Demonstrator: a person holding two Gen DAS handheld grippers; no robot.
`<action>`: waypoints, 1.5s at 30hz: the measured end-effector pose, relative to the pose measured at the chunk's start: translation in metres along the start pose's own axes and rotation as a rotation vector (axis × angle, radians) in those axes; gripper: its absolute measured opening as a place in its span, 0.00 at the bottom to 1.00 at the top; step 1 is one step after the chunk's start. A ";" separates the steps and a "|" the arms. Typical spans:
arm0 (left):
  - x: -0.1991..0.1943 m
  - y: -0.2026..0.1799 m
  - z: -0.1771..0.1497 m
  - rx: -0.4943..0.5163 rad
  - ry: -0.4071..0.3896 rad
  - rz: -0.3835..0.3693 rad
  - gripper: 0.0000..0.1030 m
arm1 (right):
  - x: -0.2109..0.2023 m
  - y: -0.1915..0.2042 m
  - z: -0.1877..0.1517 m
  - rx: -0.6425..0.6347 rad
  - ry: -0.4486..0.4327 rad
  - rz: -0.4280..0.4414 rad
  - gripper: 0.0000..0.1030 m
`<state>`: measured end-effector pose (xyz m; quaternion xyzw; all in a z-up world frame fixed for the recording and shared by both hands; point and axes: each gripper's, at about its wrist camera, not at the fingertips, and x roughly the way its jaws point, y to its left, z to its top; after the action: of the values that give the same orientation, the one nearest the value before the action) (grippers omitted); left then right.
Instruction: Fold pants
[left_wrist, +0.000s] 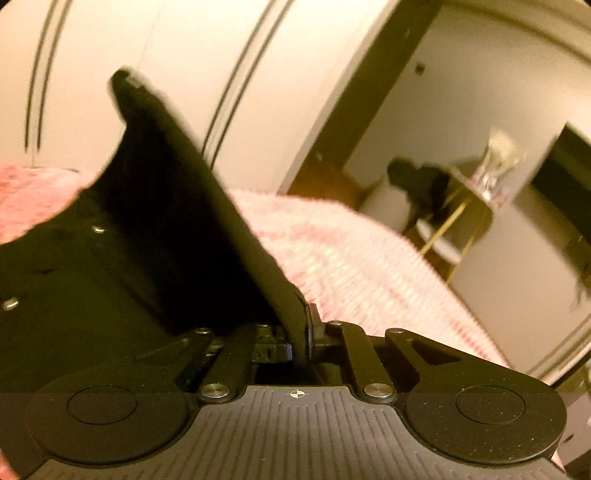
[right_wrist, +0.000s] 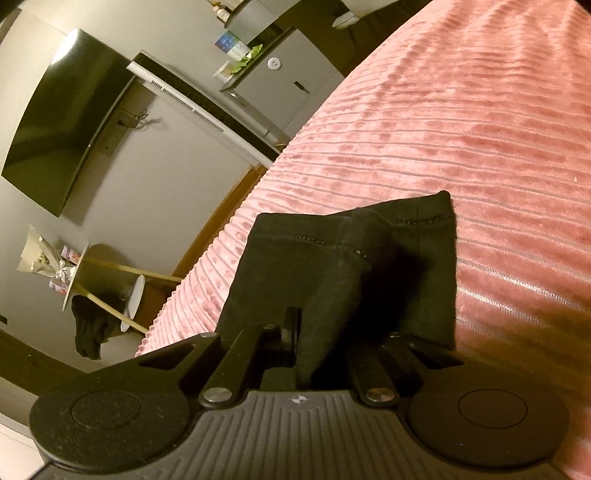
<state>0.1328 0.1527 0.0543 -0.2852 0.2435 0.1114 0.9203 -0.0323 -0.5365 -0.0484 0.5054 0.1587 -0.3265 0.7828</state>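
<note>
Pants (right_wrist: 332, 266) in right gripper (right_wrist: 317, 332) (pinched)

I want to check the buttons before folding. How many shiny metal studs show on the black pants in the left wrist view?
2. One small shiny metal stud sits higher on the black fabric pants; the other is near the left edge. Folds may hide more.

You will find no legible text, label, brand or number in either view. The blue-and-white box (right_wrist: 231, 43) on the grey cabinet (right_wrist: 284, 85) carries print, but it is too small and blurred to read.
</note>
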 end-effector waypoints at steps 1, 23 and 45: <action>-0.014 0.009 -0.005 -0.035 -0.012 -0.010 0.08 | 0.000 -0.001 0.001 0.004 -0.002 0.004 0.03; -0.081 0.177 -0.041 -0.522 0.114 0.070 0.68 | -0.023 -0.008 -0.012 -0.043 0.102 0.152 0.27; -0.104 0.219 -0.031 -0.433 0.141 -0.065 0.18 | -0.036 -0.031 0.037 -0.014 0.125 0.192 0.29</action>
<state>-0.0440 0.3054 -0.0179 -0.4909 0.2684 0.1109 0.8214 -0.0829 -0.5653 -0.0324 0.5324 0.1604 -0.2166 0.8024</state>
